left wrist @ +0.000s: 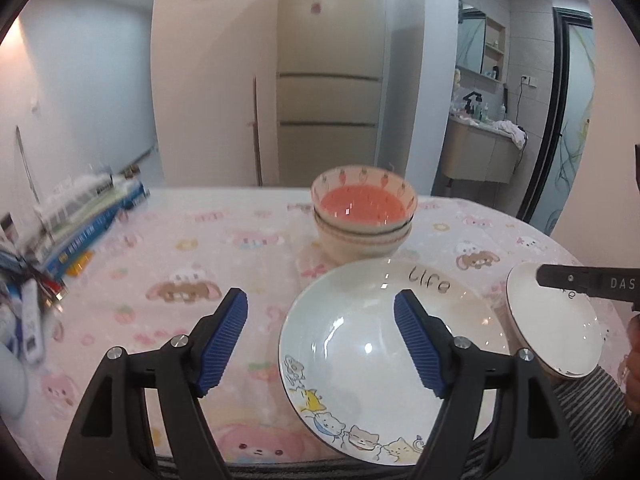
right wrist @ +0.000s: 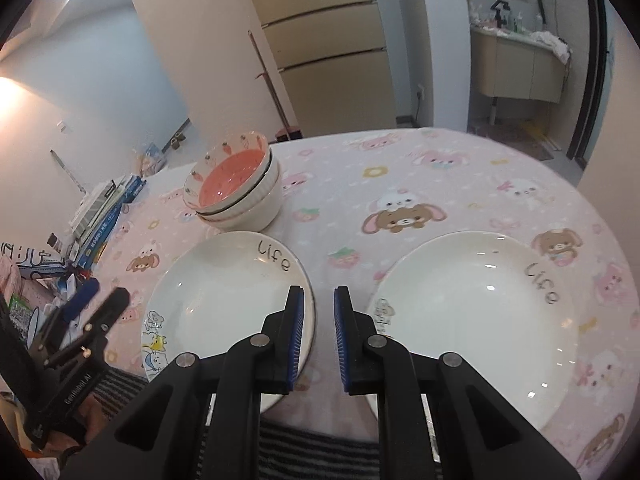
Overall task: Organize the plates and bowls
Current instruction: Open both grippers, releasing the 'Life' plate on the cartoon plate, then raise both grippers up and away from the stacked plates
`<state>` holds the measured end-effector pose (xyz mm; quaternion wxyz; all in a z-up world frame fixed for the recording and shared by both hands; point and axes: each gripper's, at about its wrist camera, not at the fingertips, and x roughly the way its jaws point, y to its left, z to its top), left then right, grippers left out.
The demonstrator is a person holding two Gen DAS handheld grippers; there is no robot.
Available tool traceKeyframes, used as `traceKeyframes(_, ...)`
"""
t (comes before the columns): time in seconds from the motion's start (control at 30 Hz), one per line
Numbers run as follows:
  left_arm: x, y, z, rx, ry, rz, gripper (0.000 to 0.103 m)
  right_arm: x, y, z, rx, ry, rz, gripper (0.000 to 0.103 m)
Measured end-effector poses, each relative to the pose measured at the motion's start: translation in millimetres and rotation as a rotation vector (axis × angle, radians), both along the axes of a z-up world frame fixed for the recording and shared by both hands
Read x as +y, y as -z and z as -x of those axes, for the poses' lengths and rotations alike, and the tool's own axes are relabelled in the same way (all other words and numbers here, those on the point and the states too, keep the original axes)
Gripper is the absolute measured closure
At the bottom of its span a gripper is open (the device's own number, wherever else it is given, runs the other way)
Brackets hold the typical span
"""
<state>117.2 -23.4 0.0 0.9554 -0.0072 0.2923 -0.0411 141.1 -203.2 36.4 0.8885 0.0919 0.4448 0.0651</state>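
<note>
Two white "Life" plates lie side by side near the table's front edge: the left plate point(right wrist: 224, 296) point(left wrist: 360, 356) with cartoon cats on its rim, and the right plate point(right wrist: 472, 320) point(left wrist: 560, 320). A stack of bowls point(right wrist: 236, 192) point(left wrist: 362, 216), the top one pink inside, stands behind the left plate. My left gripper point(left wrist: 320, 340) is open and empty, above the left plate's left edge. My right gripper point(right wrist: 318, 336) hovers over the gap between the plates, its jaws narrowly apart and empty.
The round table has a pink cartoon tablecloth point(right wrist: 400, 184). Books and boxes point(left wrist: 80, 216) and clutter sit at the table's left side. A fridge point(left wrist: 328, 80) stands beyond the table.
</note>
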Motion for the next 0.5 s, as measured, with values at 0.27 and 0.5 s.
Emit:
traceKeyframes(0.27,-17,-37,15,-0.067,0.058,0.031,0.015,-45,-36,46,-0.086,0.076,0.053,0.085)
traceKeyframes(0.5,-49,-72,43,-0.239,0.095,-0.029,0.001,-75,-71,79,-0.214,0.121,0.082,0.065)
